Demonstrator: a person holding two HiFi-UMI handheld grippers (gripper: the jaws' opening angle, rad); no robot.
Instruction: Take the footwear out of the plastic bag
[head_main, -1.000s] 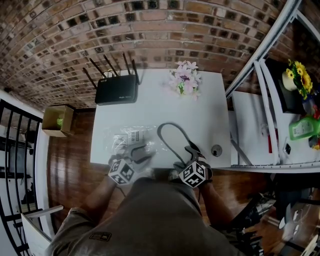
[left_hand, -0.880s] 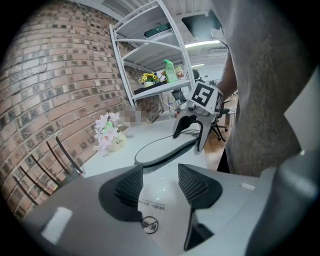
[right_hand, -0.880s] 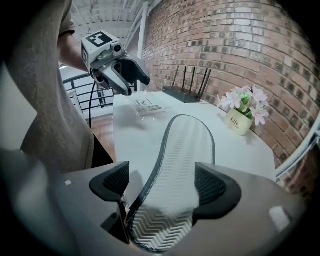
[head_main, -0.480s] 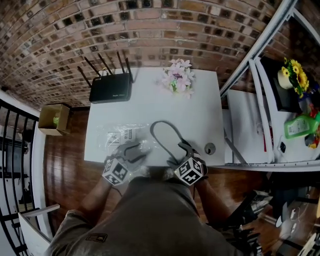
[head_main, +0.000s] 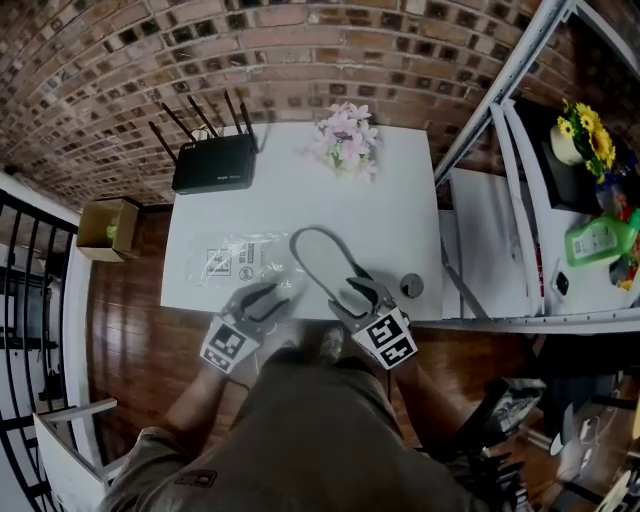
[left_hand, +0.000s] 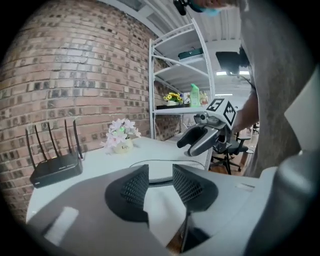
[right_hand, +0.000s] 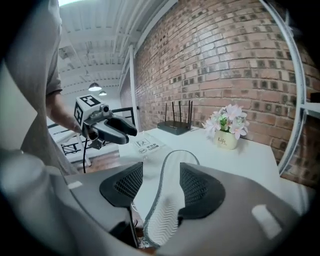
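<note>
The footwear (head_main: 318, 262) is a flat white slipper with a dark rim, lying on the white table (head_main: 400, 220). Its treaded near end (right_hand: 167, 200) sits between the jaws of my right gripper (head_main: 350, 290) (right_hand: 161, 182), which are closing; a gap still shows at the left pad. The clear plastic bag (head_main: 225, 262) (right_hand: 147, 146) with a printed label lies flat to the slipper's left. My left gripper (head_main: 265, 295) (left_hand: 160, 184) hovers at the bag's near right corner by the table edge, jaws closing. I cannot tell if any film is between them.
A black router (head_main: 213, 163) and a small pot of flowers (head_main: 342, 140) stand at the back of the table. A small round object (head_main: 411, 286) lies near the front right corner. A white shelf rack (head_main: 500, 200) stands right; a cardboard box (head_main: 108, 228) sits on the floor left.
Both grippers have moved forward over the table's front edge. Both pairs of jaws have narrowed, the right one around the slipper's near end.
</note>
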